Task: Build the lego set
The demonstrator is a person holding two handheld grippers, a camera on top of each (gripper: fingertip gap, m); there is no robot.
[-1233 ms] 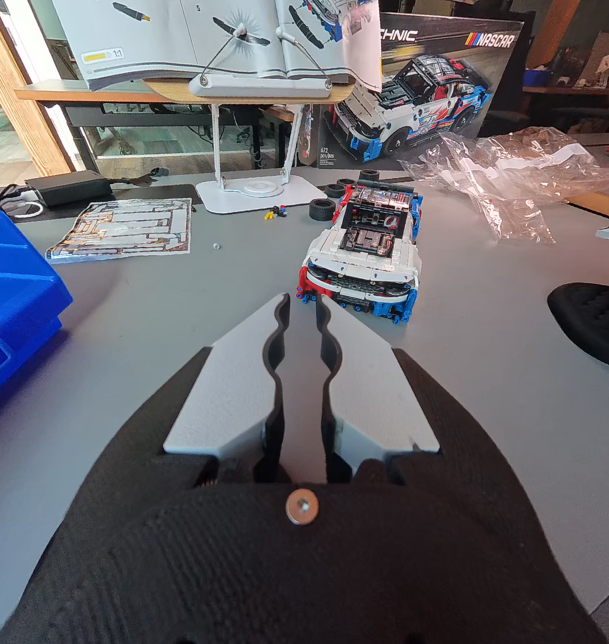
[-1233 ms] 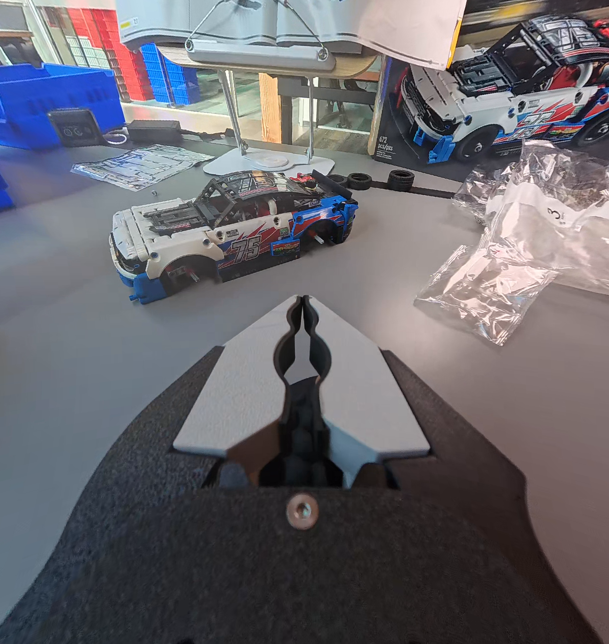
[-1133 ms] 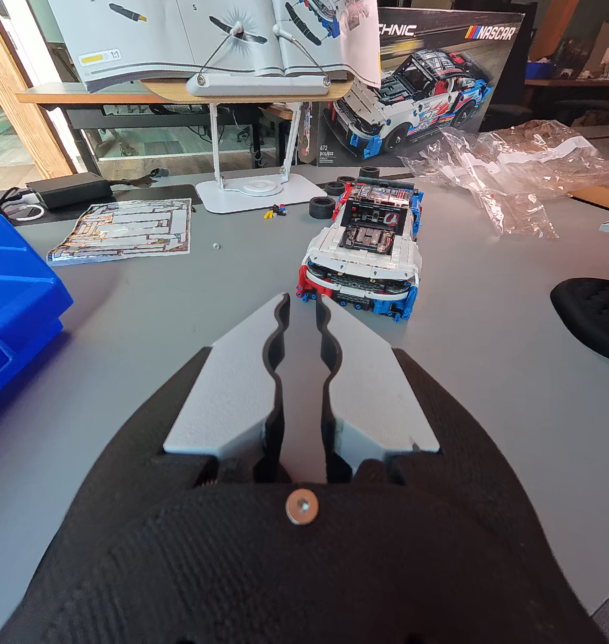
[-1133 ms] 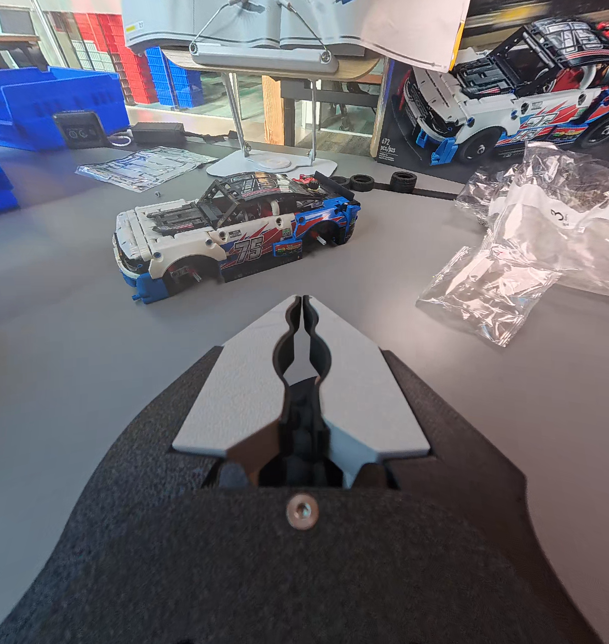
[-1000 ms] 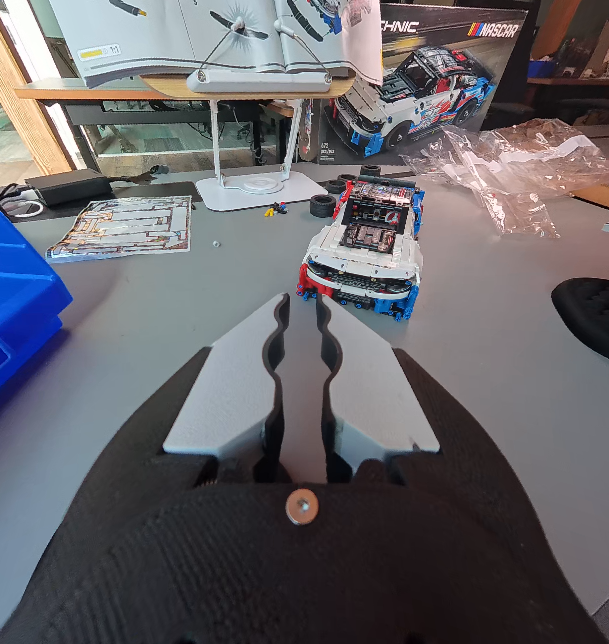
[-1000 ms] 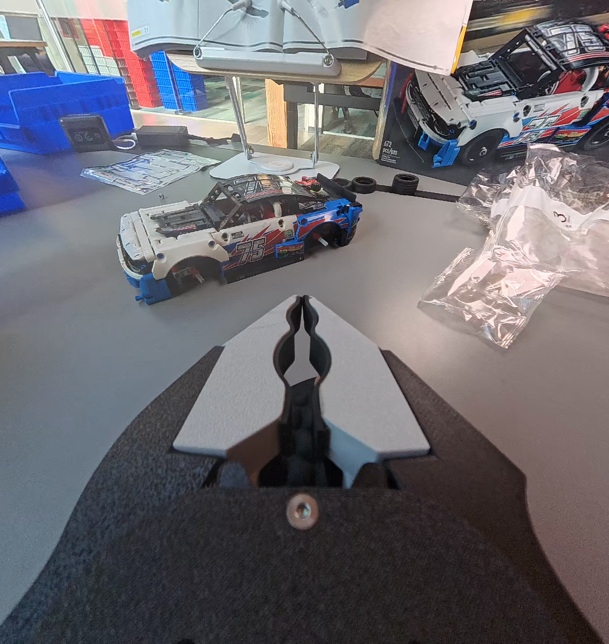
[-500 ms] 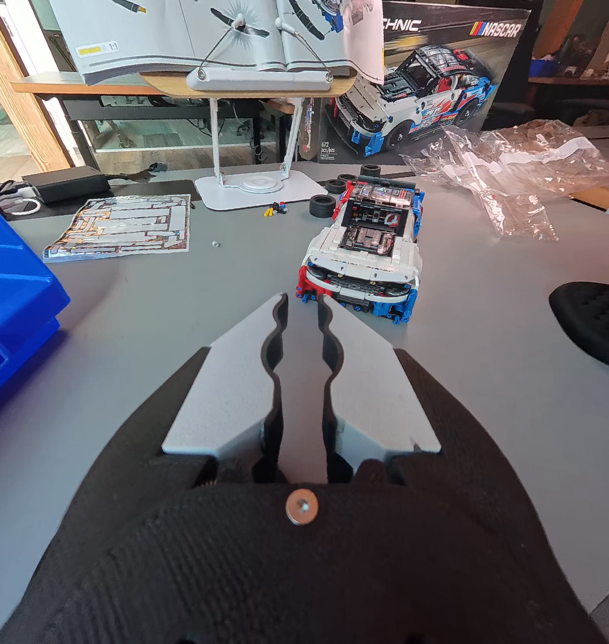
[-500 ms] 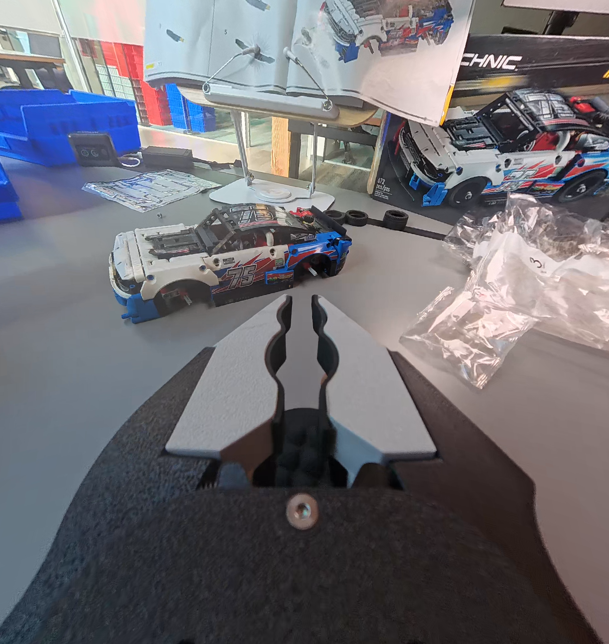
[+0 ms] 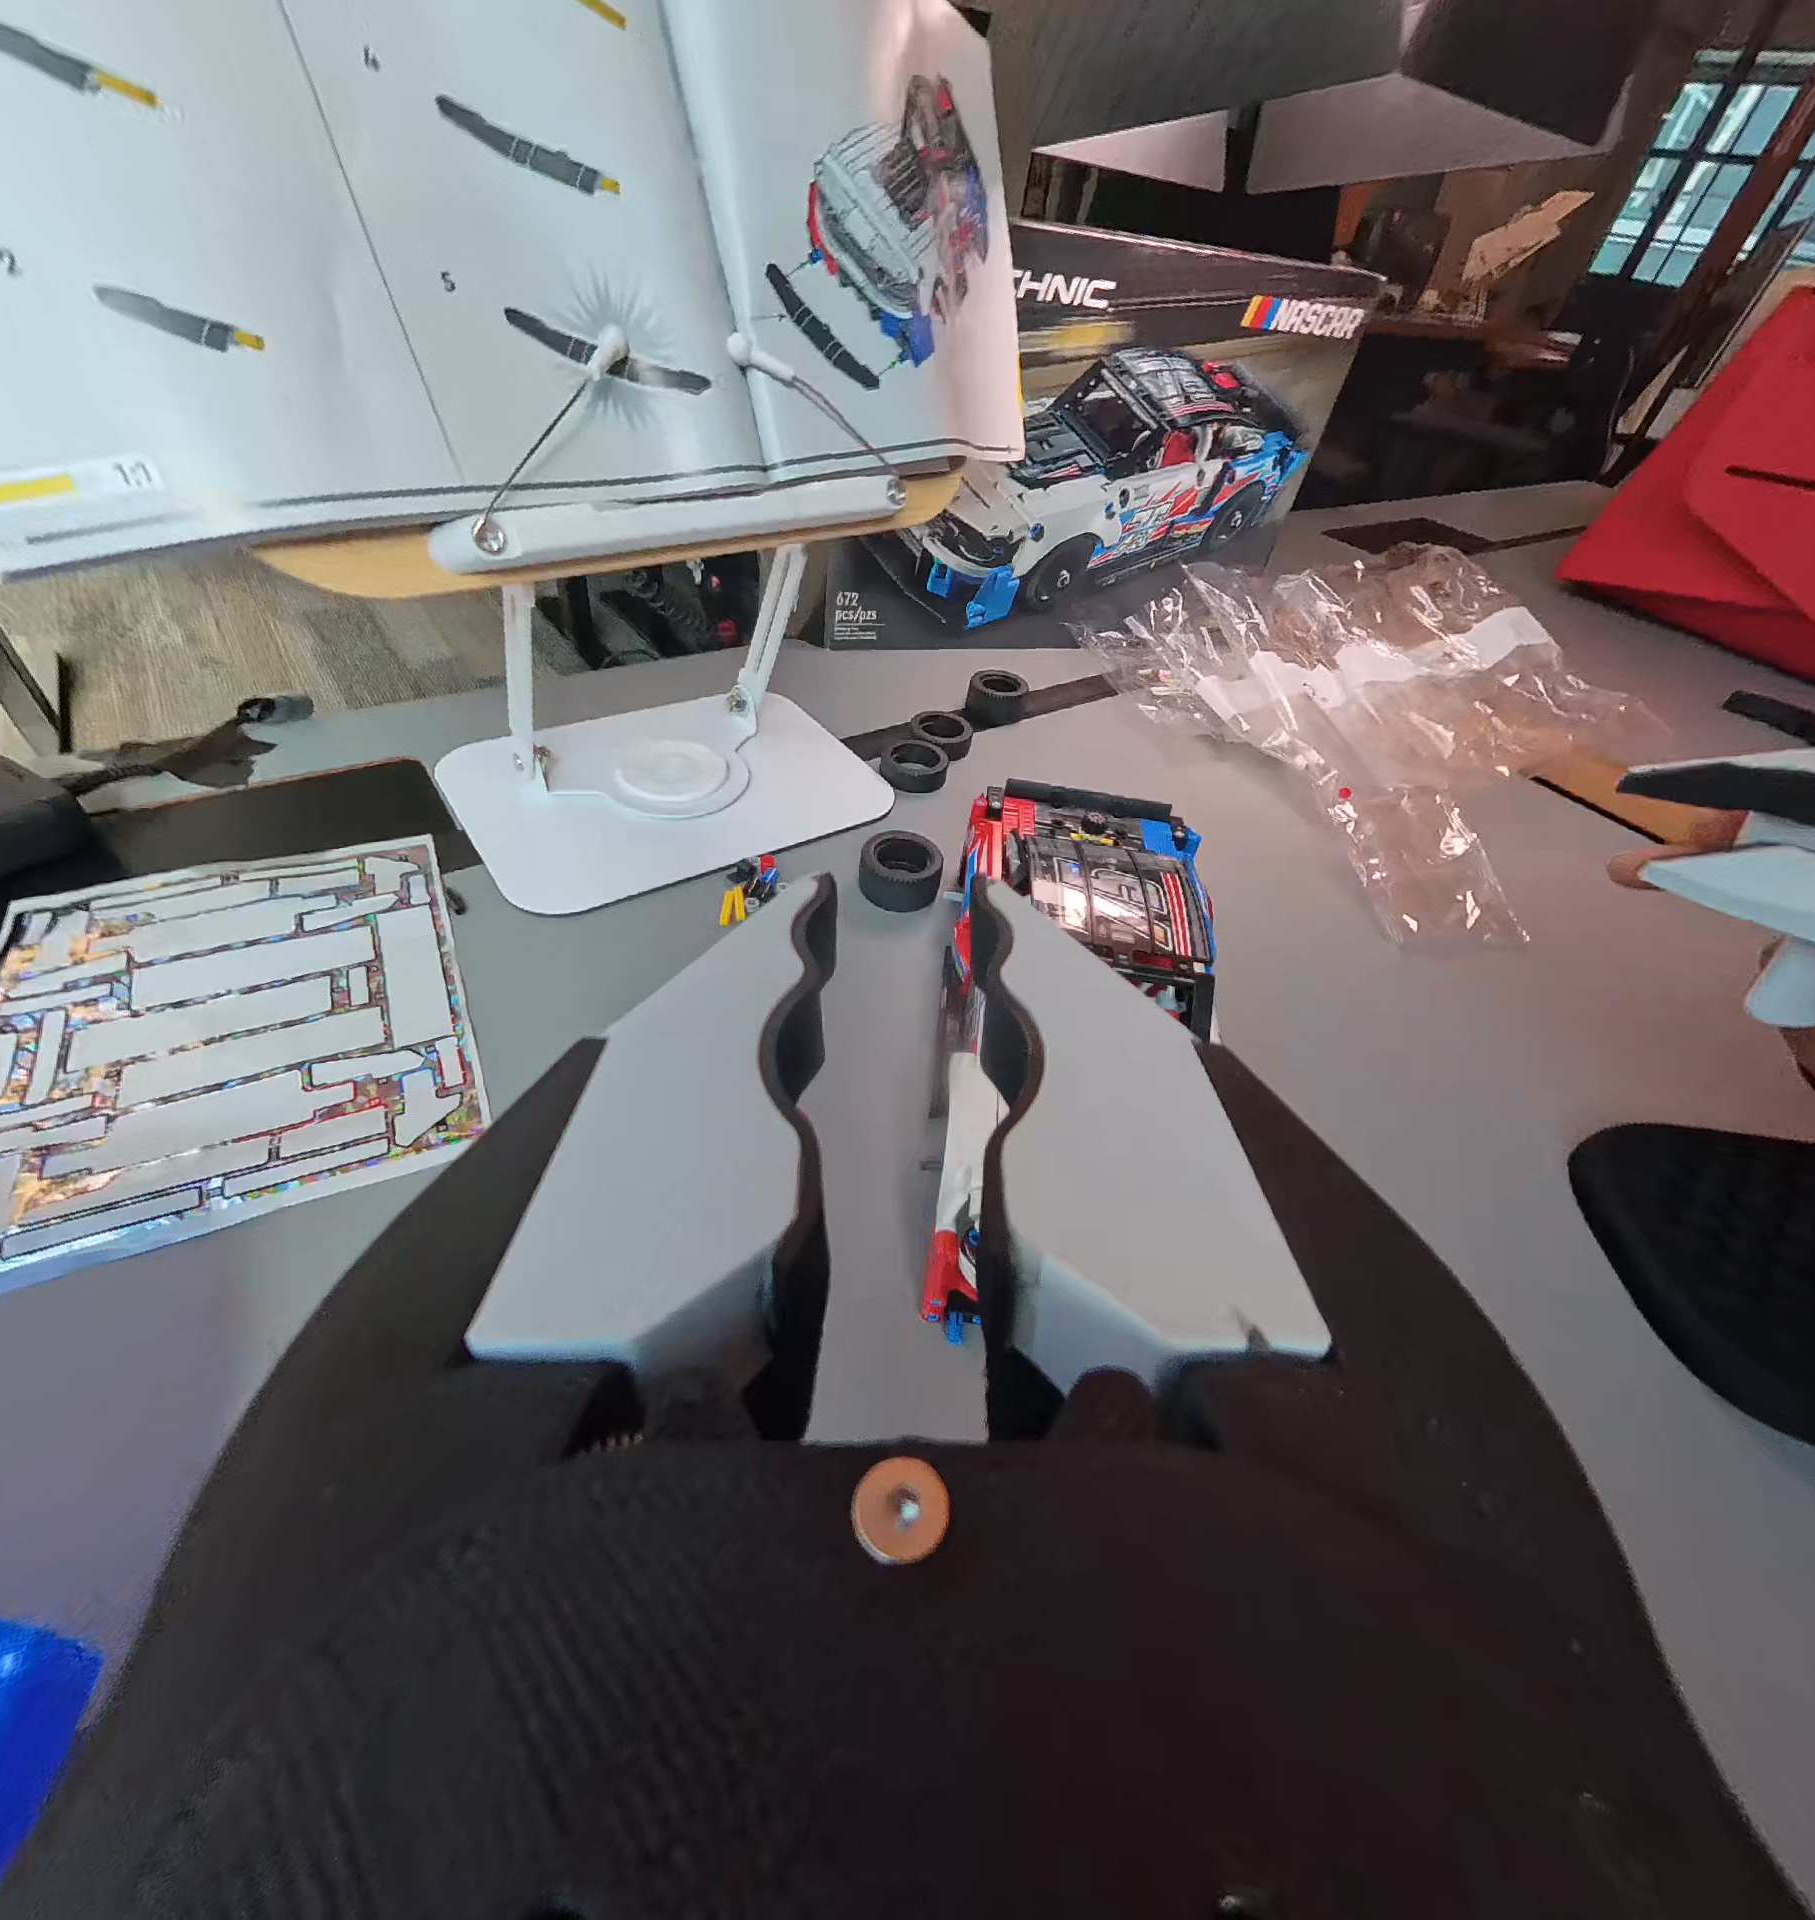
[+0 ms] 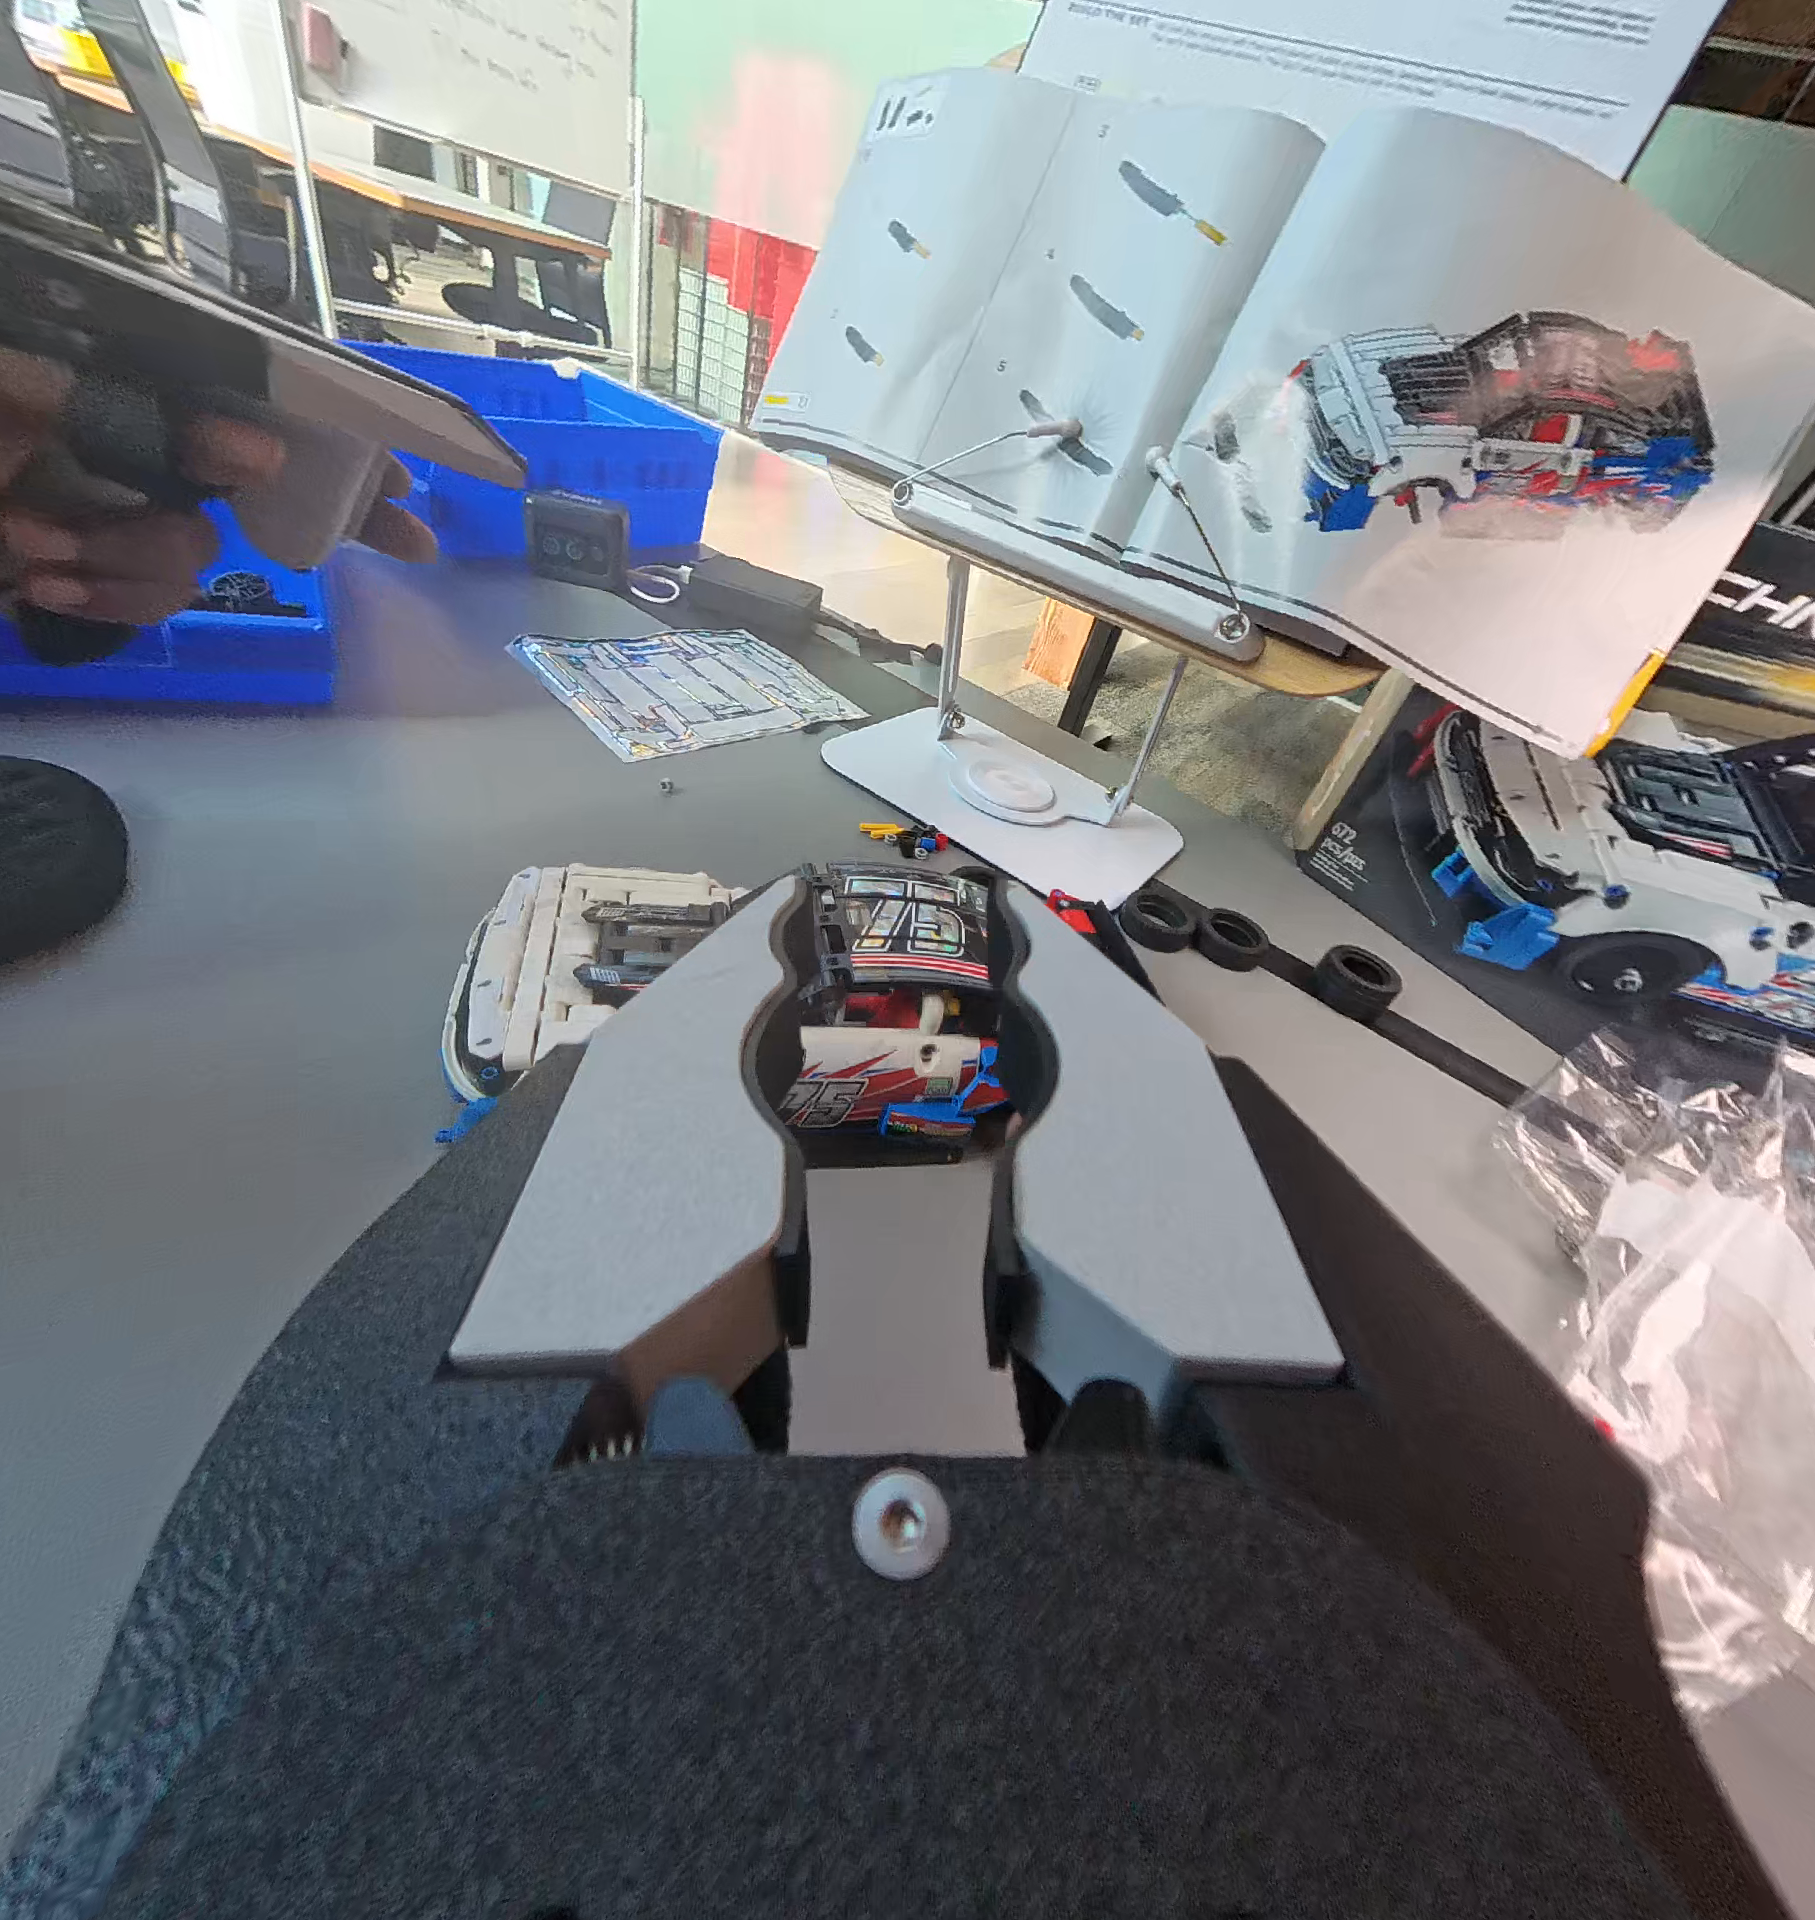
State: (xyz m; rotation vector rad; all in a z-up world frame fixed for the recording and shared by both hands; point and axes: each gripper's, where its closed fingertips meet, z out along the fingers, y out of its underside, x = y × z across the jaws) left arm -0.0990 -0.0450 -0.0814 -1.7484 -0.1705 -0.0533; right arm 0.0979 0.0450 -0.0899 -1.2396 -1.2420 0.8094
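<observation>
Your right hand-held gripper [image 10: 898, 914] hangs over the middle of the Lego race car [image 10: 882, 997] on the grey worktop [image 10: 259, 935], jaws spread around its cabin and gripping nothing yet. Your left hand-held gripper [image 9: 903, 914] is parted and empty beside the car's flank. The car has no wheels on; four loose tyres [image 9: 900, 873] lie near the white book stand [image 9: 664, 800]. You seem about to seize the body: close gently on the cabin, then lift it for fitting the wheels.

Each gripper [image 9: 904, 914] [image 10: 898, 914]: grey wavy-edged fingers; black textured body; one silver screw.
</observation>
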